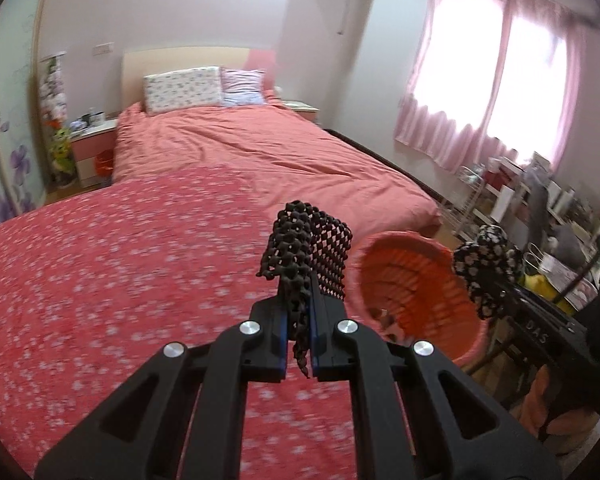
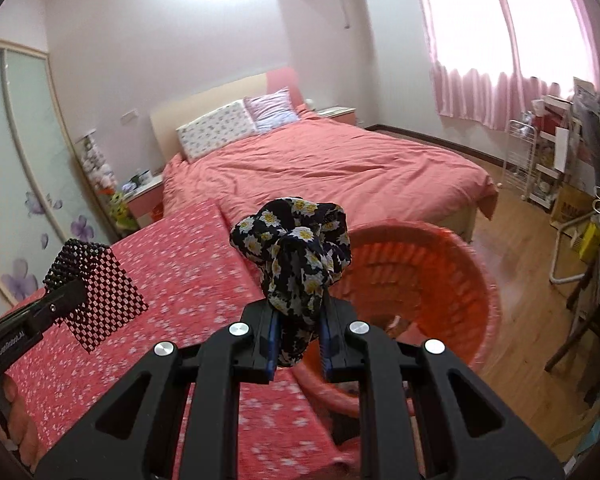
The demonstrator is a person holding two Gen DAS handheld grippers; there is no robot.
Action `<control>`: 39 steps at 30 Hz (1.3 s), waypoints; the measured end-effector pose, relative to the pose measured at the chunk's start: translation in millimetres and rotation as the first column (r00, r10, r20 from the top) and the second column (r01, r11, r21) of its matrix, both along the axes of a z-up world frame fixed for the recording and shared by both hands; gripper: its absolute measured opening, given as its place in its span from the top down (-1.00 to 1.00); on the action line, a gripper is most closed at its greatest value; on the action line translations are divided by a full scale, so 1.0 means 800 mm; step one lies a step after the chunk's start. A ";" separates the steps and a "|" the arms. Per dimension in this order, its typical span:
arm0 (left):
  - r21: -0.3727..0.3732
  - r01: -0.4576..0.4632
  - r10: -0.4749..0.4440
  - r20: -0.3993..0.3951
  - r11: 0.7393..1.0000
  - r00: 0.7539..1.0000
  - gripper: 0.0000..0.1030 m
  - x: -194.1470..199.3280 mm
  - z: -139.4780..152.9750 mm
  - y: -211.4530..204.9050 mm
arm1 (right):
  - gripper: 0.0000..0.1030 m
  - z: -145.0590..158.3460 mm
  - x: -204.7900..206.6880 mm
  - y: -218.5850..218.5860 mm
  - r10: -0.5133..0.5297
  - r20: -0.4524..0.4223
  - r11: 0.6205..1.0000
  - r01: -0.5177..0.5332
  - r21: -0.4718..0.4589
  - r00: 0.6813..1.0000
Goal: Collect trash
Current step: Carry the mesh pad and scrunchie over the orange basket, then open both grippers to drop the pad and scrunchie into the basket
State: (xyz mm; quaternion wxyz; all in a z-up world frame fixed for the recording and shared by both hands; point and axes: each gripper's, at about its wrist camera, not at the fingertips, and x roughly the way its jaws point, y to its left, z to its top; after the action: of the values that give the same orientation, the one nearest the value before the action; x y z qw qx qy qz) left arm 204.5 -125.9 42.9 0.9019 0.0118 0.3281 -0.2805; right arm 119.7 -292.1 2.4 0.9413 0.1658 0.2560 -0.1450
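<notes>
Trash held: left claw (image 1: 299, 320) grasps black mesh (image 1: 310, 246), right claw (image 2: 299, 336) floral cloth (image 2: 296, 248); next, release over the orange basket (image 2: 452, 280).

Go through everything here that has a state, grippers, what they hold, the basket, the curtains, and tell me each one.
left gripper: shut on the black mesh piece
black mesh piece: held up, crumpled
right gripper: shut on the floral cloth
floral cloth: held up, bunched
orange basket: open-topped, a few small bits at its bottom
pink curtains: drawn shut
</notes>
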 end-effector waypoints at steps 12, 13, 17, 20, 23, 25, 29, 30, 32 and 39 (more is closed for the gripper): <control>0.001 0.140 -0.140 -0.040 0.990 0.989 0.83 -0.011 -0.026 -0.109 | 0.69 -0.009 -0.015 -0.056 -0.073 0.029 0.997 0.072 0.033 0.997; 0.003 0.150 -0.150 -0.046 0.989 0.988 0.83 -0.010 -0.029 -0.119 | 0.69 -0.009 -0.016 -0.059 -0.076 0.030 0.996 0.075 0.037 0.997; 0.006 0.181 -0.180 -0.064 0.984 0.982 0.83 -0.007 -0.043 -0.148 | 0.69 -0.018 -0.014 -0.075 -0.093 0.025 0.994 0.092 0.057 0.995; 0.009 0.202 -0.201 -0.082 0.979 0.976 0.83 -0.003 -0.054 -0.169 | 0.69 -0.024 -0.014 -0.087 -0.102 0.022 0.992 0.100 0.074 0.995; 0.013 0.218 -0.216 -0.100 0.976 0.971 0.83 0.003 -0.064 -0.188 | 0.69 -0.028 -0.013 -0.097 -0.106 0.024 0.990 0.103 0.097 0.994; 0.020 0.226 -0.222 -0.112 0.974 0.969 0.82 0.007 -0.072 -0.201 | 0.69 -0.032 -0.007 -0.105 -0.107 0.023 0.987 0.104 0.119 0.994; 0.038 0.215 -0.209 -0.134 0.976 0.969 0.72 0.018 -0.086 -0.217 | 0.51 -0.036 0.000 -0.114 -0.097 0.025 0.986 0.093 0.139 0.995; 0.041 0.213 -0.205 -0.141 0.976 0.968 0.66 0.022 -0.091 -0.220 | 0.36 -0.038 0.003 -0.116 -0.098 0.027 0.986 0.093 0.140 0.995; 0.047 0.202 -0.193 -0.156 0.978 0.969 0.40 0.028 -0.098 -0.219 | 0.07 -0.041 0.007 -0.118 -0.085 0.026 0.986 0.080 0.146 0.996; 0.073 0.164 -0.149 -0.176 0.984 0.973 0.30 0.042 -0.111 -0.198 | -0.10 -0.044 -0.002 -0.114 -0.085 0.010 0.986 0.083 0.141 0.996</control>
State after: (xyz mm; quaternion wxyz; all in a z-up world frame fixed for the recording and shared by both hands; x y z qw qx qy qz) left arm 237.9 -284.0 -45.9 0.8444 0.0529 0.4137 -0.3363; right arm 118.4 -383.0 -32.8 0.9223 0.2436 0.2507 -0.1648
